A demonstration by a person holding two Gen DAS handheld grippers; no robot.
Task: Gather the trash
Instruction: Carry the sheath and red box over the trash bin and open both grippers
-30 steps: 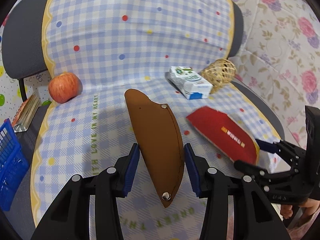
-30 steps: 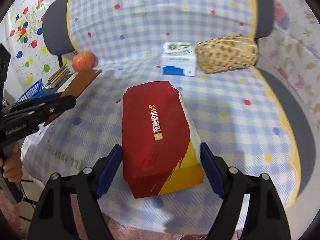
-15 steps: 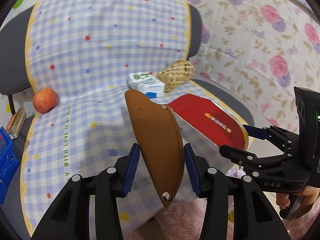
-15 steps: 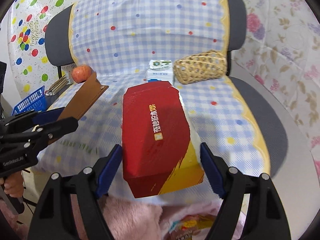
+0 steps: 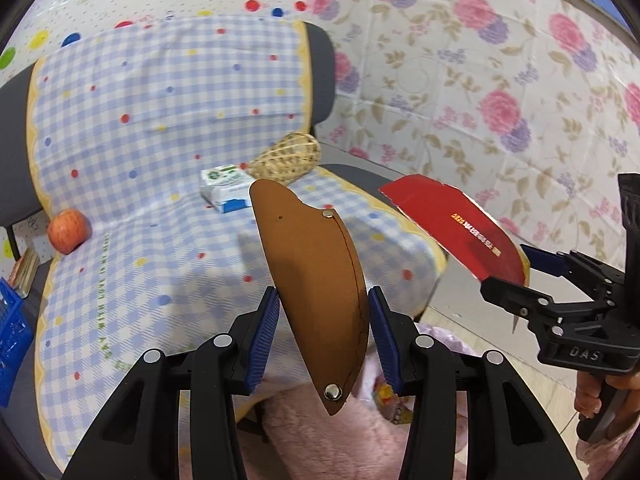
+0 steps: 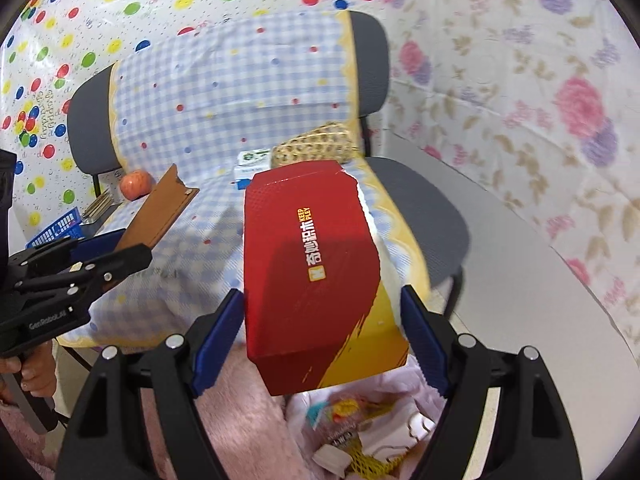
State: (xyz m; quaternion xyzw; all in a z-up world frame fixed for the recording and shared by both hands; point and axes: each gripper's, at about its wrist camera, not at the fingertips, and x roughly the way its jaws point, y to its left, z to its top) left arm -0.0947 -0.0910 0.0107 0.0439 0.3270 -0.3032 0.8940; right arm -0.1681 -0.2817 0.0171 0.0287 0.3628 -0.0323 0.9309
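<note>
At the far left edge of the left wrist view a blue plastic basket (image 5: 14,328) stands beside the chair, with a red apple (image 5: 68,231) on the seat's near-left corner. The chair (image 5: 320,64) is grey and draped in a blue-and-white checked cloth (image 5: 160,120) with coloured dots. Toward the back of the seat lies a small white-and-blue carton (image 5: 226,190), and just right of it a woven wicker basket (image 5: 290,156) lies on its side, touching or nearly touching the carton.

In the middle of that view the left gripper (image 5: 323,334) is clamped on a brown leather sheath (image 5: 316,272) — a curved, riveted piece held upright between the blue pads, clear of the seat. Below it shows pink fluffy fabric (image 5: 320,432).

Farther right, the right gripper (image 6: 322,340) grasps a red and yellow cardboard box (image 6: 316,264) across its width, both pads pressed against its sides; the box has a torn edge at its far right corner and is off the chair. A person's hand (image 5: 600,396) is wrapped around that tool's handle.

Directly under the box in the right wrist view sits a pink bag (image 6: 404,384) — already holding wrappers, yellow netting and white scraps (image 6: 360,436). A floral sheet (image 6: 560,120) covers the wall and surface at the right.
</note>
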